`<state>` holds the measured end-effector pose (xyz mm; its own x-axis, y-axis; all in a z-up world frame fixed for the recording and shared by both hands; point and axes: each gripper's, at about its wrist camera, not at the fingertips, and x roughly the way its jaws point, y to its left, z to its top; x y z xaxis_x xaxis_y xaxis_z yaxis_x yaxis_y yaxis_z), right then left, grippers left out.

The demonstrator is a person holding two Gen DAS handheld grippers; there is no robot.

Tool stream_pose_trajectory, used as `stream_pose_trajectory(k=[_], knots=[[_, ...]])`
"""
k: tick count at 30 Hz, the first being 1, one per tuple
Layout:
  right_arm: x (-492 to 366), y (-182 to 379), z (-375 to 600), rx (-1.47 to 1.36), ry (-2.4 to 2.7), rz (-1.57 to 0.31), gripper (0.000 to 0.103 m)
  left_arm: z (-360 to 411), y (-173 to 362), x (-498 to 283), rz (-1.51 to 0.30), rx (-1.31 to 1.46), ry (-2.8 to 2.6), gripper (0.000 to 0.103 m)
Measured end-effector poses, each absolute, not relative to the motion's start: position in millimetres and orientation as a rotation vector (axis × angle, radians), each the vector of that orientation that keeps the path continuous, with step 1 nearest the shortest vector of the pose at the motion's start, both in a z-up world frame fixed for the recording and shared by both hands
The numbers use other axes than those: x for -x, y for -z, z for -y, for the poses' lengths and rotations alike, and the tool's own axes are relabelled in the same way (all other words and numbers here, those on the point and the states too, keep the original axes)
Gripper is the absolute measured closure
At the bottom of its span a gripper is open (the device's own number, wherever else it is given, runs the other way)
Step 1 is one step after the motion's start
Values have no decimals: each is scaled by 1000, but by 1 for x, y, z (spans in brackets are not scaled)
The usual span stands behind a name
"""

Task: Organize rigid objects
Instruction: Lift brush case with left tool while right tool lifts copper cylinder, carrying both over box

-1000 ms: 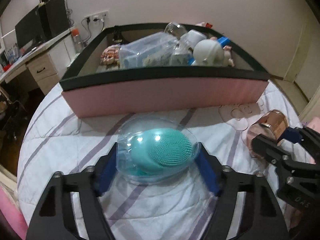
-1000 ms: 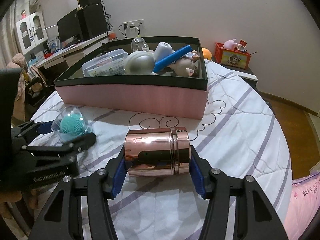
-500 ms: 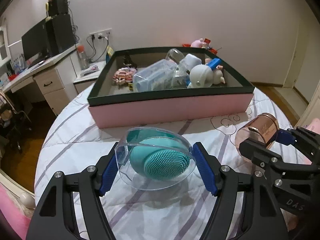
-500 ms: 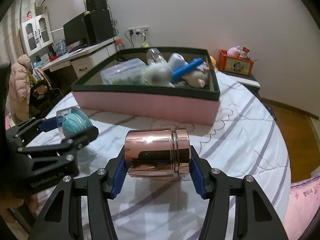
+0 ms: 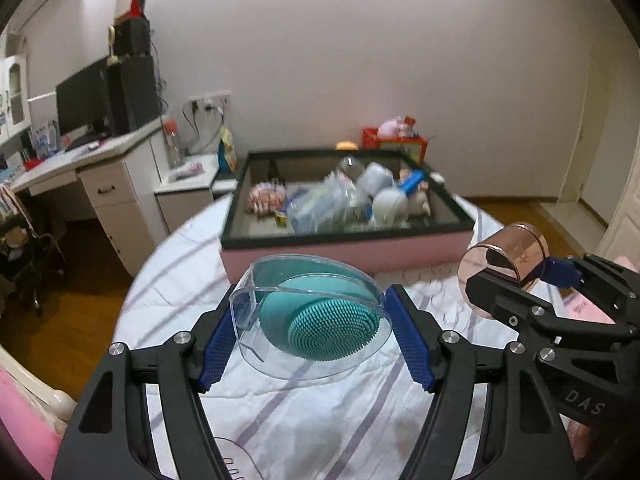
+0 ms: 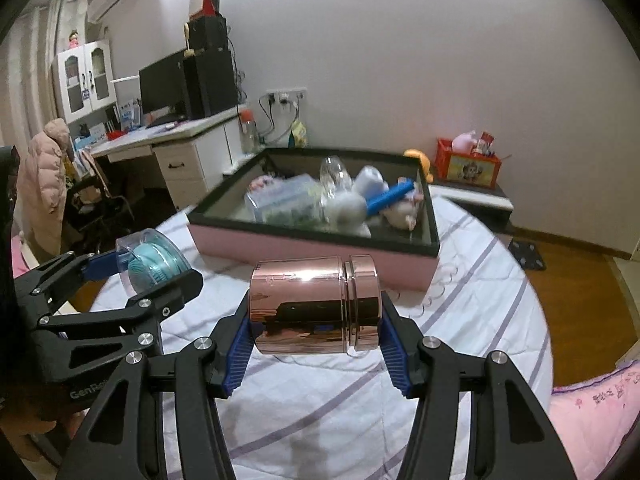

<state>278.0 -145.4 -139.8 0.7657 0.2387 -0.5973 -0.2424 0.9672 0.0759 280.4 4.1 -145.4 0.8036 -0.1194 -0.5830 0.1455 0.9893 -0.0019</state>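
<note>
1. Holding a clear case in our left gripper, we have the blue fingers spread fairly wide and pressed on both of its sides; a teal bristled brush sits inside it.
2. We carry the case clear of the striped bedspread, in front of the pink box.
3. Over on the right, our right gripper clamps a rose-gold metal canister lying sideways, its fingers about half apart and bearing on its two ends.
4. The canister hangs above the bedspread too, just short of the box's near wall.
5. Each gripper shows in the other's view, side by side and apart.
6. The box has a dark rim and sits on the bed; it already holds a clear plastic tub, a grey ball, a blue stick and a small plush toy, all piled together.
7. Beyond the bed we see a white desk with a monitor.
</note>
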Motion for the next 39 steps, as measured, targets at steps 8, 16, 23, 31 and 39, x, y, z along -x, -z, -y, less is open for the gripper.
stream_pose_trajectory(k=[8, 16, 23, 31, 39], knots=[[-264, 104, 140, 21, -261, -561, 46, -8, 107, -264, -515, -63, 128, 31], [-262, 80, 139, 36, -255, -496, 46, -8, 70, -262, -419, -94, 122, 31], [-272, 60, 139, 54, -244, -452, 46, -7, 52, -278, -378, -111, 128, 31], [-302, 51, 138, 76, -234, -436, 46, -2, 46, -317, -373, -135, 124, 31], [-367, 67, 138, 97, -228, -498, 45, 1, 71, -396, -461, -148, 127, 31]])
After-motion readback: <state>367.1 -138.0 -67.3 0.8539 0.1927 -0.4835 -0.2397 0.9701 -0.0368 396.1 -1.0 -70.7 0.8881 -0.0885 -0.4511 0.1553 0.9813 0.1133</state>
